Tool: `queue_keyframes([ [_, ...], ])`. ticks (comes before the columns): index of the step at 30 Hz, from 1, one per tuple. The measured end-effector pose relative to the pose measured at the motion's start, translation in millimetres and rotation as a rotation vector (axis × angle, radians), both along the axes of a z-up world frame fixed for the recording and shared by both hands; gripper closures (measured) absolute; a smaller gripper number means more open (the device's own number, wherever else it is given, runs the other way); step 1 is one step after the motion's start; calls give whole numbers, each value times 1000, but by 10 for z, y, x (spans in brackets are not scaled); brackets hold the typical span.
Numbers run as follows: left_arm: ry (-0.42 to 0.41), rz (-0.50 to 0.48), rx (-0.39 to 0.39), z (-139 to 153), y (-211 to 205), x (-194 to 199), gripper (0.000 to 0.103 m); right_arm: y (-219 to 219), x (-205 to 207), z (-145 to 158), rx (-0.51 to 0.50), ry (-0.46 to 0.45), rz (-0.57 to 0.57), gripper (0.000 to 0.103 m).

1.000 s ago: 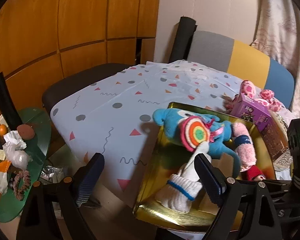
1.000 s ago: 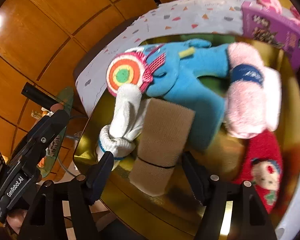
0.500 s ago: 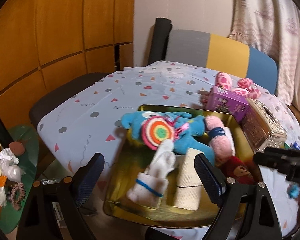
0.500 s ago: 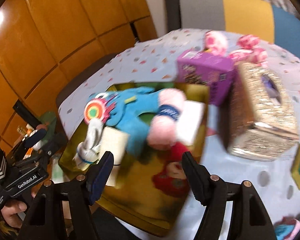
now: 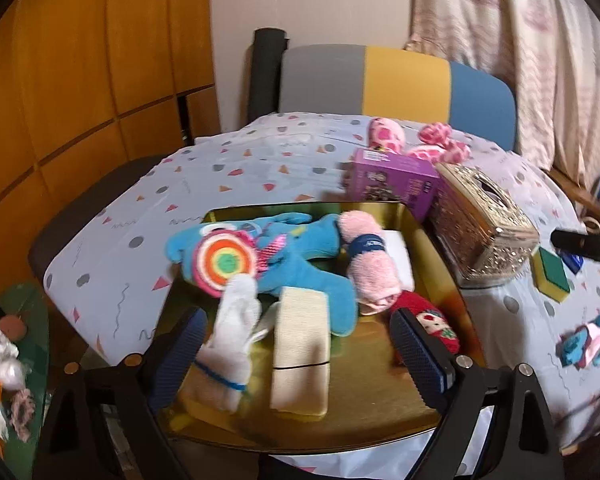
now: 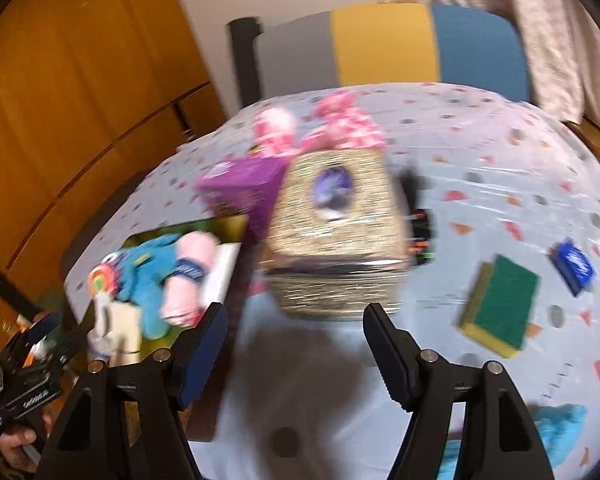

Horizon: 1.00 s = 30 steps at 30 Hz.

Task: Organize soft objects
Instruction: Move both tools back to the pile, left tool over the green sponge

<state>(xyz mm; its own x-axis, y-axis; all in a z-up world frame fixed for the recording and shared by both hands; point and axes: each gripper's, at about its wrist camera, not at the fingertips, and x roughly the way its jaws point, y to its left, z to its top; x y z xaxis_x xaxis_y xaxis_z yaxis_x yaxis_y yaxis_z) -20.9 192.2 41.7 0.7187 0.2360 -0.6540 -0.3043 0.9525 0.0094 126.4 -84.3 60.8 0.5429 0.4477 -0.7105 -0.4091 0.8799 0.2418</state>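
Soft items grouped in gold tray at table's L edge: blue plush, pink roll, white sock, beige roll, red doll. L gripper over tray, jaws apart, empty. R gripper jaws apart, empty, aimed past tissue box. Sponge and blue-pink toy lie outside tray; likely next pickups.

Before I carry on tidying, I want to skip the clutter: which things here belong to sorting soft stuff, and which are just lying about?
Belongs to the job:
gold tray
blue plush toy
pink rolled towel
white sock
beige cloth
red doll
pink spotted plush
blue cloth

Just lying about:
purple box
glittery tissue box
sponge
small blue packet
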Motion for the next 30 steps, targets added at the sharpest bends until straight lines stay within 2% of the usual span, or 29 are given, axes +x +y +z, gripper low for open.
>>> queue_keyframes([
  [6, 11, -74, 16, 9, -274, 137, 8, -652, 175, 10, -13, -18, -158, 31],
  [11, 25, -146, 28, 5, -522, 258, 8, -1343, 316, -54, -9, -30, -355, 31],
  [14, 34, -186, 32, 4, -671, 327, 8, -1797, 391, -146, -1, -32, -511, 31],
  [16, 36, -210, 35, 4, -776, 361, 8, -2057, 419, -219, 40, -12, -614, 31],
  [19, 43, -253, 31, -8, -944, 426, 8, -2443, 407, -314, 192, 51, -756, 31],
  [21, 48, -292, 29, -22, -1088, 478, 8, -2614, 357, -366, 253, 76, -817, 31],
  [25, 61, -377, 25, -49, -1379, 585, 8, -2733, 313, -431, 322, 116, -858, 31],
  [30, 72, -491, 17, -39, -1807, 767, 8, -2729, 328, -468, 338, 135, -844, 31],
])
